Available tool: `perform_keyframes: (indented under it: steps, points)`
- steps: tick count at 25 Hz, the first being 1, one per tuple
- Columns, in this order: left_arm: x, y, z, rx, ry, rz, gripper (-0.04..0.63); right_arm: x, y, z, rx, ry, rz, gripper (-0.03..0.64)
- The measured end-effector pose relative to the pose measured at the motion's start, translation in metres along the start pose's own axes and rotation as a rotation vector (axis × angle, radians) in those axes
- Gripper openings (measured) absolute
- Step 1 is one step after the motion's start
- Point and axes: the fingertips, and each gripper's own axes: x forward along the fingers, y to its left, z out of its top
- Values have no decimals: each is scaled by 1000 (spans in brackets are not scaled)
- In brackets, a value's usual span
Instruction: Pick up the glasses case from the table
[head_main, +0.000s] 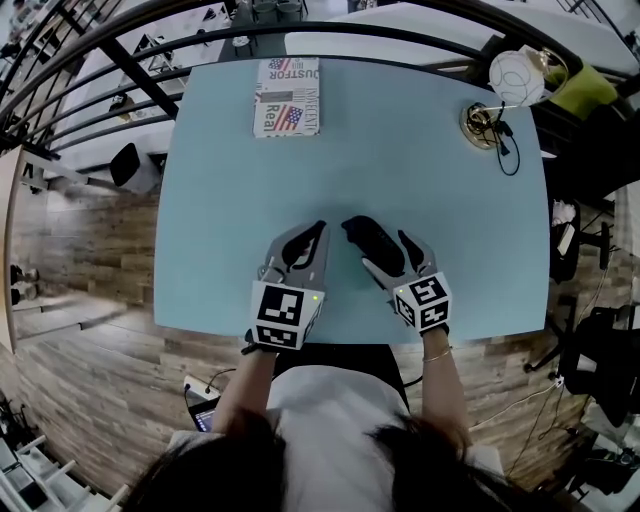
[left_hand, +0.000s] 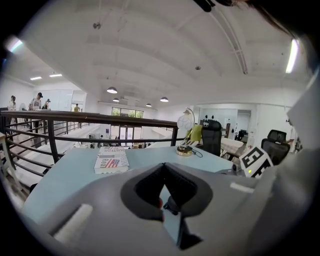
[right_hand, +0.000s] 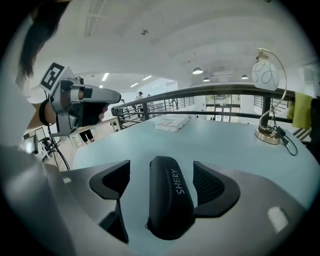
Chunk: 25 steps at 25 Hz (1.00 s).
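The black glasses case (head_main: 367, 236) lies on the light blue table (head_main: 230, 180) near its front edge; in the right gripper view the case (right_hand: 171, 197) carries white lettering. My right gripper (head_main: 384, 251) straddles the case with its jaws wide; in its own view (right_hand: 161, 175) the left pad (right_hand: 111, 181) stands clear of the case, and the right pad (right_hand: 210, 186) sits close against it. My left gripper (head_main: 305, 240) hovers just left of the case, empty, and its pads (left_hand: 150, 187) meet at the tips.
A flag-printed book (head_main: 287, 97) lies at the table's far edge. A lamp with a white globe shade (head_main: 517, 77) and a brass base (head_main: 482, 123) stands at the far right corner, with a black cord beside it. A black railing (head_main: 120, 60) runs beyond the table.
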Motion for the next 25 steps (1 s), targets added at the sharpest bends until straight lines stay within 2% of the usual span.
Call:
perform_keyframes:
  steps: [15,25]
  points:
    - [17,7,-28,-42,68,-5,55,45,-13,-42,19,145,17,373]
    - [20,4,-31,-49,74,-18,55,53,-12,-59,-6,234,45,371]
